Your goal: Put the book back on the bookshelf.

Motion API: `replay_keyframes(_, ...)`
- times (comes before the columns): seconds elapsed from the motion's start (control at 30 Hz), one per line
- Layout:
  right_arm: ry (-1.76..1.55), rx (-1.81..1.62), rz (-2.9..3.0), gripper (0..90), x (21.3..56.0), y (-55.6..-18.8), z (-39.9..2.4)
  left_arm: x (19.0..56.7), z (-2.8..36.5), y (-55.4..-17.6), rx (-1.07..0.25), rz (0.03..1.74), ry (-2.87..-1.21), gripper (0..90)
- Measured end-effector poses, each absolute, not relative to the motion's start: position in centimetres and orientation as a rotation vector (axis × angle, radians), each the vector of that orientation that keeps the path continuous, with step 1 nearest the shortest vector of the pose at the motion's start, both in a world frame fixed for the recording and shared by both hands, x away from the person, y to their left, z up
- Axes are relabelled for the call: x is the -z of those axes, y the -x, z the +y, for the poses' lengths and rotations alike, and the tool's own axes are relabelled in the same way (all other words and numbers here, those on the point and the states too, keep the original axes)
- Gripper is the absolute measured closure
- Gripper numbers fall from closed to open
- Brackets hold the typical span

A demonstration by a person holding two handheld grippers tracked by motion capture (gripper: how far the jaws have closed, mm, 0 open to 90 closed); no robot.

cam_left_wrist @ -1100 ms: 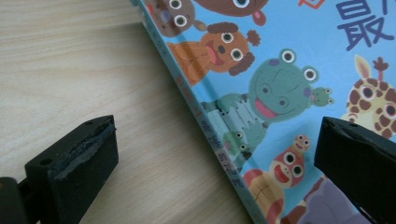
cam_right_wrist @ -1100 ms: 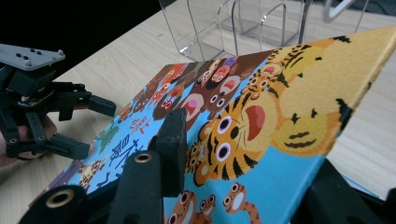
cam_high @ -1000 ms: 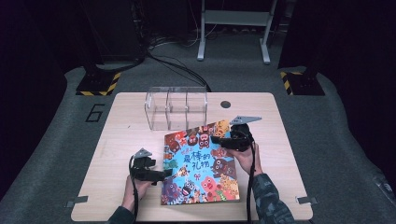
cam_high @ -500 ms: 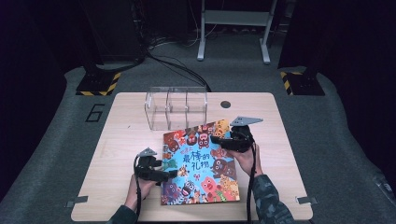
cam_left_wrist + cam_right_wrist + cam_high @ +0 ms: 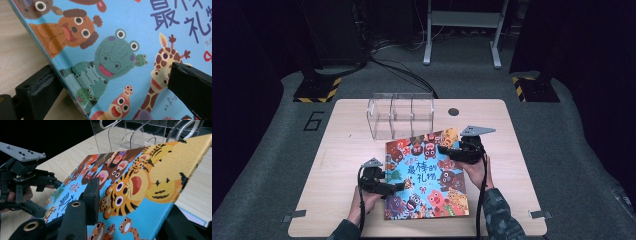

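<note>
Change since earlier: left claw (image 5: 398,187) has slid a little toward the book's left edge, from just off it to onto it; the right claw (image 5: 445,151) and the book (image 5: 427,175) lie as they did.
Book, place: a picture book with a bright cartoon-animal cover, on the table (image 5: 342,150) a little toward the near edge, turned slightly askew; its far right corner is raised off the wood, as the right gripper view shows (image 5: 140,182).
Right claw: pressed together on the book's far right part, one jaw on top of the cover and one under it, pinching cover and perhaps pages; how many leaves it has I cannot tell.
Left claw: spread, straddling the book's left edge in the left gripper view (image 5: 100,82), one jaw out on the wood beside the spine, the other over the cover; neither pad looks pressed on the book.
Rack: a clear plastic rack (image 5: 401,115) with upright dividers stands near the far edge of the table, just beyond the book's far corner.
Handling, judged: hard, stiff cover, glossy and likely slippery under the pads; thin and flat, moderate weight for its size, so a grip at one corner will let it sag or swing.
Where to hold, judged: by the edges, one claw at the spine side and one at the opposite edge, jaws above and below the board.
Risk, judged: pinching the cover alone would open the book.
</note>
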State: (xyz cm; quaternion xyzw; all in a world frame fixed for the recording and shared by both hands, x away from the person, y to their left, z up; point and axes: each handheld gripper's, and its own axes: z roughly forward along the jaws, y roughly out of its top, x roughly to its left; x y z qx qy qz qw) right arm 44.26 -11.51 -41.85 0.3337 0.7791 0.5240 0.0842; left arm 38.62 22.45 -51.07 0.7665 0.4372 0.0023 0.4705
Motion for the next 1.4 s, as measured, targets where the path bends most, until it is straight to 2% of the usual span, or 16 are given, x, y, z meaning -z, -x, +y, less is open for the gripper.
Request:
replay_keyframes(0.37,-1.108,-1.516,2.370,56.3,42.41,-44.64,-11.79,51.69,22.59,-38.40,0.034,1.065,-1.860,3.2)
replay_keyframes(0.9,-1.253,-1.494,2.416,53.3,42.67,-45.08,-12.50,51.14,22.67,-38.46,0.001,1.027,-1.872,5.1)
replay_keyframes(1.13,-1.189,-1.450,2.478,53.7,42.21,-44.72,-12.48,50.94,22.97,-38.51,-0.056,1.031,-1.890,9.4)
replay_keyframes(1.27,-1.187,-1.444,2.487,53.8,42.16,-44.71,-12.48,51.03,23.18,-38.57,-0.037,1.033,-1.875,9.4)
replay_keyframes(1.4,-1.051,-1.483,2.459,54.5,42.23,-44.37,-12.44,51.07,23.40,-38.66,-0.020,1.034,-1.871,9.4)
